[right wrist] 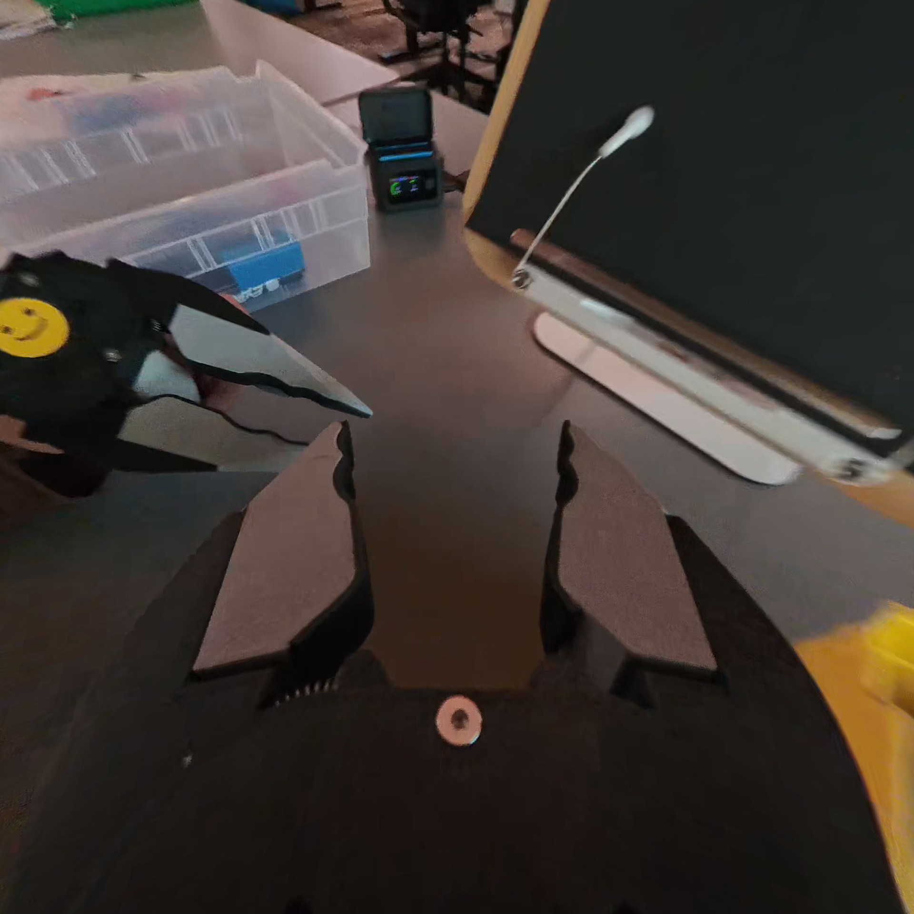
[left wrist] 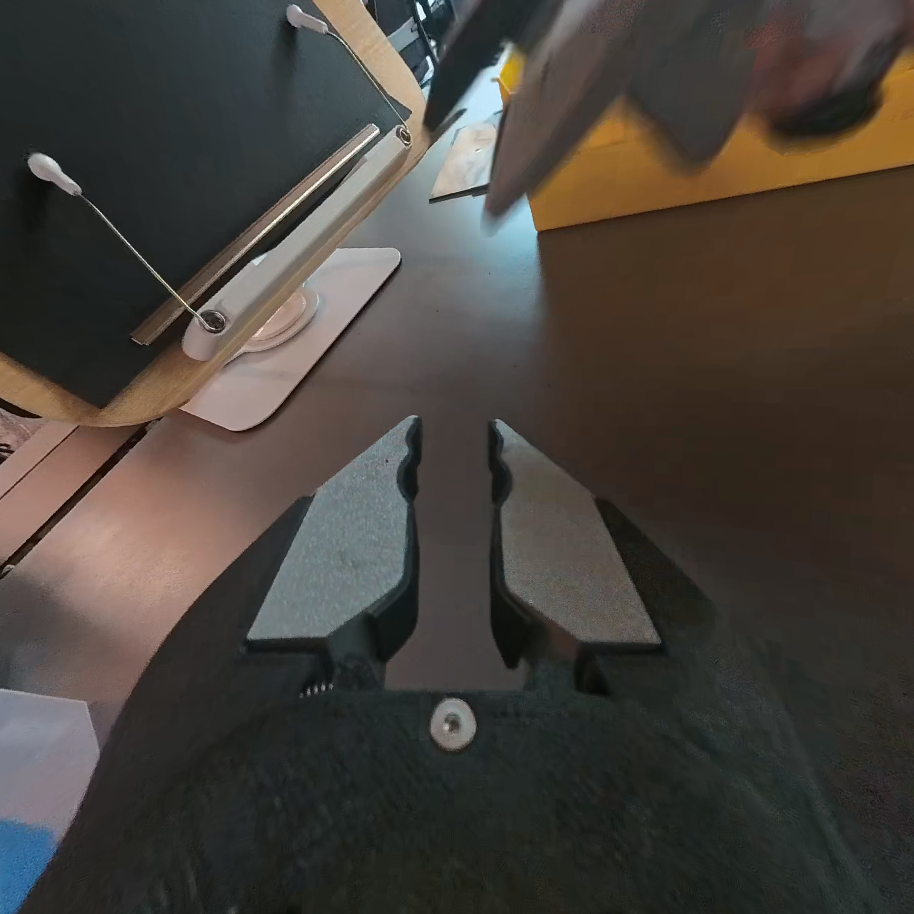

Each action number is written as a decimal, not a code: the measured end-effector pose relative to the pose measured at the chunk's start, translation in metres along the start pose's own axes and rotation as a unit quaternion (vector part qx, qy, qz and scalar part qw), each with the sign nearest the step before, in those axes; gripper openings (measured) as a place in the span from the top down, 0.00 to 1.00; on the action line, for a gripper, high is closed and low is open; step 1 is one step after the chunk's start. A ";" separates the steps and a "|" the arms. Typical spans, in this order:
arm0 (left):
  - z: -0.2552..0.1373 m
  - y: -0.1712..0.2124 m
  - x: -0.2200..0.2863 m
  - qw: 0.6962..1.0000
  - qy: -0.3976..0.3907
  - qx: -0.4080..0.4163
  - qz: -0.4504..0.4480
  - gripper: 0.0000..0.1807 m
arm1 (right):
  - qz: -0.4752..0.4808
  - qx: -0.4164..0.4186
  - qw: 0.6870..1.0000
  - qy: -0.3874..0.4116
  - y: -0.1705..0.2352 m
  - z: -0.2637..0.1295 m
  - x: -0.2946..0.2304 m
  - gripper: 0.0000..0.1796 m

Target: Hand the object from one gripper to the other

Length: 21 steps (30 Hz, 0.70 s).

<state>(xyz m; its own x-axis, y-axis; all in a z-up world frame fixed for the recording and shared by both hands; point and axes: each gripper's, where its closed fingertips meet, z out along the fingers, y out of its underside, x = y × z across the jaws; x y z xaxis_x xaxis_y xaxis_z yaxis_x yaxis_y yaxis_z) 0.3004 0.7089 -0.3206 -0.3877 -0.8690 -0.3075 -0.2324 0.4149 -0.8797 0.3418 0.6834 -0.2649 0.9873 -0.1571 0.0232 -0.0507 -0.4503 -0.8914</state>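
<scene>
My left gripper [left wrist: 455,425] is open with a narrow gap, and only the dark table [left wrist: 643,395] shows between its fingers. My right gripper [right wrist: 455,428] is open wide and empty. In the right wrist view the left gripper [right wrist: 316,420] comes in from the left, bearing a yellow smiley sticker [right wrist: 29,326], with its tips close to my right gripper's left finger [right wrist: 297,544]. In the left wrist view the right gripper [left wrist: 593,183] is a blur at the top right. I see no object held in either gripper.
A book stand with a black board [left wrist: 173,148] and a white base [left wrist: 346,277] stands on the table; it also shows in the right wrist view [right wrist: 742,173]. A yellow box [left wrist: 717,163], a clear plastic bin [right wrist: 198,198] and a small black device with a screen [right wrist: 405,163] are nearby. Some 8 centimeters of space lies between my two pairs of fingers.
</scene>
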 end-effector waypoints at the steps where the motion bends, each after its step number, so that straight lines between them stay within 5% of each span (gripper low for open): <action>1: -0.001 -0.001 0.000 1.000 -0.001 0.001 0.002 0.87 | 0.006 0.007 1.000 -0.016 0.009 0.019 -0.005 0.57; 5: -0.001 0.001 -0.001 1.000 -0.003 -0.005 0.002 0.88 | 0.011 -0.014 1.000 -0.025 0.048 0.068 -0.005 0.63; 6: -0.001 0.001 -0.001 1.000 -0.004 -0.010 0.001 0.88 | 0.006 -0.027 0.999 -0.045 0.047 0.072 -0.011 0.57; 11: -0.015 -0.010 -0.008 0.999 -0.022 -0.013 -0.024 0.81 | -0.009 -0.023 0.999 -0.036 0.048 0.073 -0.011 0.59; 13: -0.039 -0.031 -0.013 0.998 -0.021 0.030 -0.056 0.79 | -0.002 -0.018 0.999 -0.037 0.047 0.072 -0.010 0.59; 16: -0.090 -0.056 -0.039 0.991 -0.051 0.078 -0.102 0.89 | 0.008 -0.014 0.998 -0.053 0.046 0.071 -0.011 0.59; 21: -0.156 -0.044 -0.119 0.982 -0.093 0.038 -0.162 0.88 | -0.001 -0.024 0.997 -0.072 0.049 0.072 -0.018 0.59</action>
<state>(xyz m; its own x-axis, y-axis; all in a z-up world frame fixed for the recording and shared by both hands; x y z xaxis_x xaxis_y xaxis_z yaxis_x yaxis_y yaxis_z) 0.2180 0.8362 -0.1889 -0.1336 -0.9891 -0.0617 -0.2470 0.0935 -0.9645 0.3324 0.7278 -0.3417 0.9986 -0.0293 -0.0442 -0.0529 -0.4932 -0.8683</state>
